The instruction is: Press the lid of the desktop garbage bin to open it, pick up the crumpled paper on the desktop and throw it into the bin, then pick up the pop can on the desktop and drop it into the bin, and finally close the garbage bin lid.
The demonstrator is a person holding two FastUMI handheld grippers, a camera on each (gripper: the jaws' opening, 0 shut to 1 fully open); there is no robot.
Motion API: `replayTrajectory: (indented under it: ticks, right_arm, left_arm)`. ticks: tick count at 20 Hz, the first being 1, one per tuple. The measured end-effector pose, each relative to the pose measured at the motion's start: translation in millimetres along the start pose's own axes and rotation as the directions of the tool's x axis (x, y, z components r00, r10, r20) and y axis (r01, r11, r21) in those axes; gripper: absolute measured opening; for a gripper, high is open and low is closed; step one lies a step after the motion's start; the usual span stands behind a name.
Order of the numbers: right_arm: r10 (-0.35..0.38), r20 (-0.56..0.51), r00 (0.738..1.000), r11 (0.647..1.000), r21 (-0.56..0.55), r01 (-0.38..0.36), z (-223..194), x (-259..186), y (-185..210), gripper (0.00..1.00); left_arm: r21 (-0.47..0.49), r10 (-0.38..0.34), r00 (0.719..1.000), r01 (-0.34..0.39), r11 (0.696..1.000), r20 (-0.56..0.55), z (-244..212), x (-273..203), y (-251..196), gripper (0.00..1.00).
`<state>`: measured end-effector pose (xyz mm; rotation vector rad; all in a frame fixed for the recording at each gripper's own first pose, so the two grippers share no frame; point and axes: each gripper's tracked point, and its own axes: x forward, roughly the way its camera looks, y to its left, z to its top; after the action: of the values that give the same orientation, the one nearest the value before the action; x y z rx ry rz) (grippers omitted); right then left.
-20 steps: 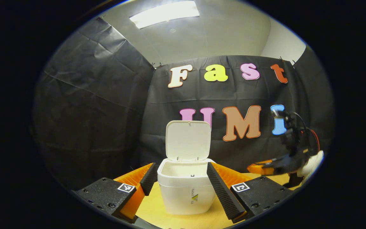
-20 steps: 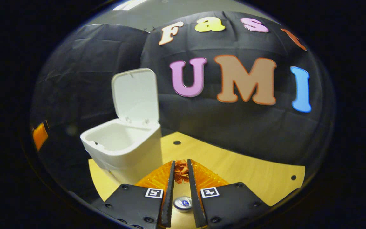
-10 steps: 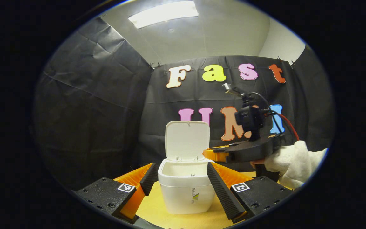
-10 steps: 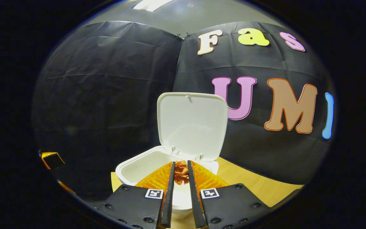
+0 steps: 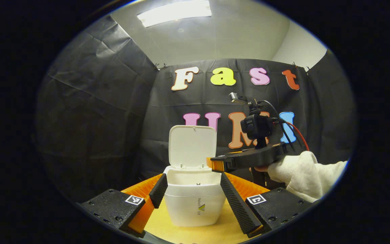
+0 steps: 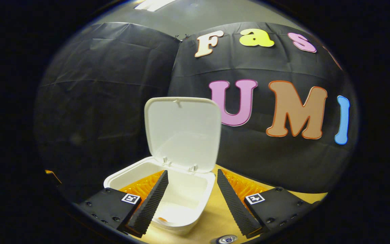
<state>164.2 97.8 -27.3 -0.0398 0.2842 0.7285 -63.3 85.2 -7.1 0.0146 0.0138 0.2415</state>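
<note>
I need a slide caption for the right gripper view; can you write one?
Right gripper open above the white bin, lid raised, orange paper inside.

Smooth plastic bin (image 6: 181, 189), wood-look desktop (image 5: 195, 234)

Left gripper (image 5: 191, 188) hangs low over the worktop (image 5: 195, 234), fingers (image 5: 158, 190) spread wide to either side of the bin (image 5: 195, 200) without touching it. Bin stands upright, lid (image 5: 192, 146) raised and leaning back toward the black cloth wall (image 5: 96, 112). Right gripper (image 5: 215, 164) is held level at the bin's right rim, tips above the opening; a white sleeve (image 5: 303, 173) holds it. Ceiling light (image 5: 174, 13) overhead.
</note>
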Motion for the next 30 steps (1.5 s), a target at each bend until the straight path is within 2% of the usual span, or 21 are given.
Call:
replayTrajectory:
  ticks: [1,2,4,5,6,10,12,13,15,16,17,18,19,22,23,24,25,28,29,30]
  right_arm:
    - [-0.043,0.008,0.999,0.999,0.012,0.043,1,-9,-21,1.00]
    - [-0.092,0.018,0.996,0.995,0.029,0.091,4,-20,-43,0.96]
    - [-0.181,0.031,0.983,0.981,0.070,0.179,1,-46,-86,0.97]
    - [-0.223,0.028,0.974,0.971,0.091,0.219,-5,-62,-103,1.00]
    - [-0.265,0.018,0.964,0.959,0.107,0.262,-9,-76,-118,0.96]
    - [-0.439,-0.036,0.898,0.890,0.122,0.440,-43,-148,-182,0.96]
    - [-0.512,-0.042,0.858,0.848,0.132,0.513,-49,-185,-204,1.00]
    - [-0.542,-0.047,0.839,0.828,0.142,0.542,-54,-201,-213,0.96]
    - [-0.597,-0.062,0.800,0.785,0.163,0.598,-62,-230,-228,1.00]
    - [-0.619,-0.071,0.782,0.765,0.175,0.621,-66,-242,-234,0.96]
    - [-0.635,-0.079,0.769,0.748,0.186,0.637,-71,-251,-238,0.96]
    - [-0.643,-0.088,0.761,0.736,0.204,0.645,-75,-260,-240,1.00]
    - [-0.650,-0.099,0.753,0.721,0.232,0.653,-80,-268,-242,0.96]
    - [-0.679,-0.141,0.720,0.663,0.303,0.685,-101,-289,-252,0.96]
    - [-0.693,-0.158,0.703,0.644,0.304,0.702,-109,-297,-255,1.00]
    - [-0.706,-0.183,0.685,0.626,0.292,0.723,-117,-303,-257,0.92]
    - [-0.713,-0.212,0.668,0.613,0.272,0.741,-128,-314,-258,0.96]
    - [-0.719,-0.309,0.623,0.584,0.218,0.782,-160,-345,-256,0.96]
    - [-0.716,-0.336,0.612,0.576,0.210,0.790,-170,-354,-253,0.96]
    - [-0.710,-0.360,0.605,0.571,0.208,0.794,-178,-361,-250,0.96]
  left_arm:
    - [0.002,-0.031,0.999,0.031,1.000,-0.012,-6,4,-10,0.94]
    - [0.004,-0.068,0.997,0.069,0.998,-0.024,-15,9,-23,0.94]
    - [0.009,-0.142,0.989,0.142,0.990,-0.041,-30,18,-50,0.94]
    - [0.015,-0.182,0.982,0.183,0.983,-0.051,-38,24,-67,0.94]
    - [0.021,-0.225,0.973,0.227,0.974,-0.059,-45,29,-83,0.95]
    - [0.012,-0.402,0.913,0.403,0.915,-0.073,-85,49,-157,0.94]
    - [0.017,-0.449,0.887,0.453,0.891,-0.104,-113,64,-180,0.95]
    - [0.016,-0.463,0.878,0.468,0.883,-0.121,-126,71,-189,0.94]
    - [0.009,-0.475,0.868,0.481,0.877,-0.144,-151,84,-201,0.95]
    - [0.007,-0.474,0.866,0.481,0.877,-0.162,-165,88,-205,0.95]
    - [0.011,-0.472,0.863,0.481,0.876,-0.182,-176,93,-209,0.95]
    - [0.016,-0.467,0.861,0.479,0.878,-0.201,-187,98,-211,0.94]
    - [0.021,-0.463,0.858,0.479,0.878,-0.221,-198,101,-213,0.94]
    - [0.029,-0.461,0.839,0.489,0.872,-0.290,-234,108,-218,0.95]
    - [0.032,-0.456,0.834,0.489,0.872,-0.311,-244,110,-218,0.95]
    - [0.033,-0.443,0.832,0.480,0.877,-0.335,-254,112,-216,0.95]
    - [0.022,-0.435,0.824,0.474,0.880,-0.362,-265,113,-216,0.95]
    - [-0.025,-0.414,0.791,0.452,0.891,-0.451,-298,113,-216,0.95]
    - [-0.028,-0.399,0.783,0.440,0.898,-0.477,-306,113,-215,1.00]
    - [-0.031,-0.388,0.776,0.431,0.902,-0.498,-315,112,-214,0.95]
